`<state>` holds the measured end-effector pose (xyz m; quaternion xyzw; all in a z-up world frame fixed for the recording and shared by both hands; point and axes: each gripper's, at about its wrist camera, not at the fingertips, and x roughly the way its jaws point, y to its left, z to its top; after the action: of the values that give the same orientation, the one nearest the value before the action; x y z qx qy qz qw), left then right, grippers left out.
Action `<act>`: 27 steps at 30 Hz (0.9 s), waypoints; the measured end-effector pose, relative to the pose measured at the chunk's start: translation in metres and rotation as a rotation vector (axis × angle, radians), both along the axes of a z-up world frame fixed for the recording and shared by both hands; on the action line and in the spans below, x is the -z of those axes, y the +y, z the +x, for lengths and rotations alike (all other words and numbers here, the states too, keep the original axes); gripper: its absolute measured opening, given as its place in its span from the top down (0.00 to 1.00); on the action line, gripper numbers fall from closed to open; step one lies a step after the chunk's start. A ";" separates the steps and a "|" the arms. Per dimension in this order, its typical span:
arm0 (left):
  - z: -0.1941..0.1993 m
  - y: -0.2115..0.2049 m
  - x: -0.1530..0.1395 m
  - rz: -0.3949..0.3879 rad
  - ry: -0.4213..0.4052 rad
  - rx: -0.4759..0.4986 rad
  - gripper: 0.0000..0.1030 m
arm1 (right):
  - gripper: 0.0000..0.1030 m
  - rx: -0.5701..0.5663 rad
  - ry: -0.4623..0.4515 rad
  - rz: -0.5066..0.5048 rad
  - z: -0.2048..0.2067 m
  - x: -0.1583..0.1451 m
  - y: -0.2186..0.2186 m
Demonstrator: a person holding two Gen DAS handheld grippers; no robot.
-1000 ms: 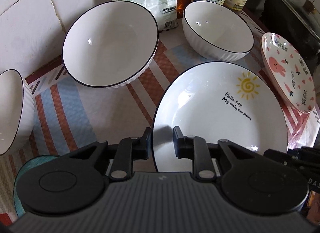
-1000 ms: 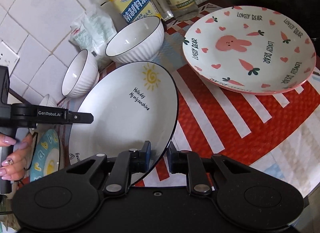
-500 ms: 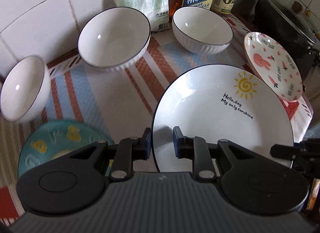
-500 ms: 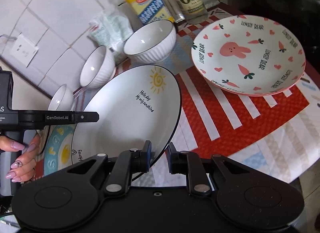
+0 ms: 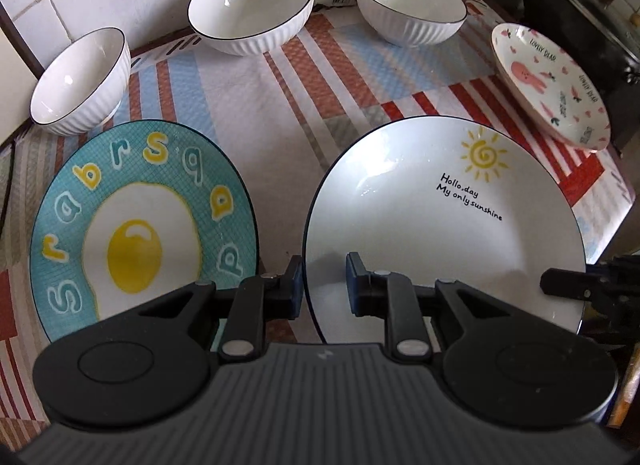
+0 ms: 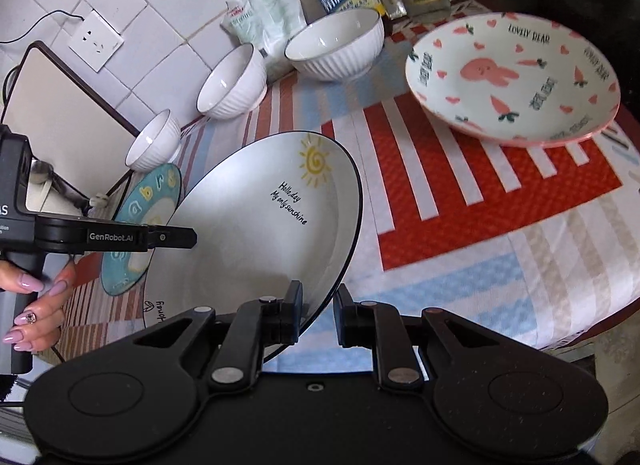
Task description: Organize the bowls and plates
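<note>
Now the sunshine plate (image 5: 440, 225) is up off the striped tablecloth (image 5: 280, 97), tilted, with both claws on its rim. The left gripper (image 5: 323, 283) has its fingers either side of the plate's near-left edge, one pad behind the rim and one over the white inner face, clamped on it. The right gripper (image 6: 316, 315) does the same at the plate's near-right edge, its left finger on the inner face, its right finger under the outside, pinching the black-lined rim. In the right wrist view the left gripper's arm reaches in across the plate's far side, with the left hand (image 6: 36, 305) wrapped round its handle. Just left of the held plate, the blue egg plate (image 5: 140, 237) lies at the table's near-left edge, close beside it; whether the two touch I cannot tell. Along the back edge by the tiled wall stand three white ribbed bowls: small bowl (image 5: 80, 81) at the left, middle bowl (image 5: 252, 5), right bowl (image 5: 412, 5). The pink bunny plate (image 6: 516, 77) sits at the far-right corner, well apart from the held plate.
</note>
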<state>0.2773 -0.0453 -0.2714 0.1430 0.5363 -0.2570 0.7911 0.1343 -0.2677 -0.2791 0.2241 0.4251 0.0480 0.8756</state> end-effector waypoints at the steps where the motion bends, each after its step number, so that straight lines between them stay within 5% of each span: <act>1: -0.003 -0.001 0.001 0.009 -0.010 0.002 0.81 | 0.80 -0.005 -0.003 0.001 -0.001 0.002 -0.001; 7: -0.019 -0.010 0.005 0.111 -0.084 0.062 0.81 | 0.80 -0.037 -0.017 -0.010 0.000 0.011 -0.002; 23: -0.017 -0.004 0.001 0.078 -0.071 -0.054 0.84 | 0.76 -0.083 0.044 -0.097 0.009 0.007 0.005; 27: -0.022 0.004 -0.009 0.060 -0.047 -0.100 0.83 | 0.53 -0.074 0.055 -0.211 0.010 -0.004 0.013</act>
<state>0.2557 -0.0414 -0.2628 0.1457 0.5317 -0.1973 0.8106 0.1439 -0.2549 -0.2749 0.1158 0.4599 0.0292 0.8799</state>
